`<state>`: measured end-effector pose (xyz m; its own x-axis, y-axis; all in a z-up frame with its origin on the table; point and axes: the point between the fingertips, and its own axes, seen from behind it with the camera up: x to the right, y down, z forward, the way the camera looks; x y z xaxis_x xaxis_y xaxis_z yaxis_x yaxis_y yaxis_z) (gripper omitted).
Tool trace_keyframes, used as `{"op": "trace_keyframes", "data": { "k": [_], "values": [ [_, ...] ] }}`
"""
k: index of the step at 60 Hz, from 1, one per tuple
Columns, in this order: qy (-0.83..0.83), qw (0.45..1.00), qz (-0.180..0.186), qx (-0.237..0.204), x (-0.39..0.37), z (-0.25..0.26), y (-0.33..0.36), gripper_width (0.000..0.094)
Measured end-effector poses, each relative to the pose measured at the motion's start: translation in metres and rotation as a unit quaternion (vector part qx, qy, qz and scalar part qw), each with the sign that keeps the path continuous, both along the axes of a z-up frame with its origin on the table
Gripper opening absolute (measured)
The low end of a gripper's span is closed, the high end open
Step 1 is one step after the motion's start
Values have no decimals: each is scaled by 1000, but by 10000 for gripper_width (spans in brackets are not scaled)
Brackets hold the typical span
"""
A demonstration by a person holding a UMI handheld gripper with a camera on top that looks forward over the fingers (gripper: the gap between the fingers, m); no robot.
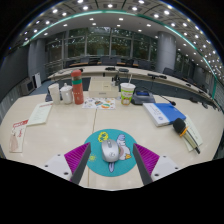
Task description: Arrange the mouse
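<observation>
A grey computer mouse [109, 151] lies on a round teal mouse mat [94, 165] with a cartoon print, on the light wooden table [55, 140]. It stands between my gripper's [111, 157] two fingers, with a clear gap at each side. The left finger [77, 157] and the right finger [146, 157] show their magenta pads and stand wide apart over the mat's edges. The mouse rests on the mat on its own, touched by neither pad.
Farther back on the table are an orange bottle [77, 88], white cups [57, 92], a green-banded cup [127, 93], a blue notebook [160, 112], a black and yellow tool [181, 128], papers [40, 114] and a red-printed packet [17, 135].
</observation>
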<state>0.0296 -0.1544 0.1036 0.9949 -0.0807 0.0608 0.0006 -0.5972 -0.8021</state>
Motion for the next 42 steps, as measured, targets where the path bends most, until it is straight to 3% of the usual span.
{"op": "trace_keyframes", "data": {
  "k": [19, 32, 42],
  "values": [
    [-10, 999, 1, 44, -26, 111, -146, 856],
    [-7, 999, -6, 51, -29, 128, -218, 854],
    [-10, 998, 2, 58, -31, 135, -236, 854]
  ]
}}
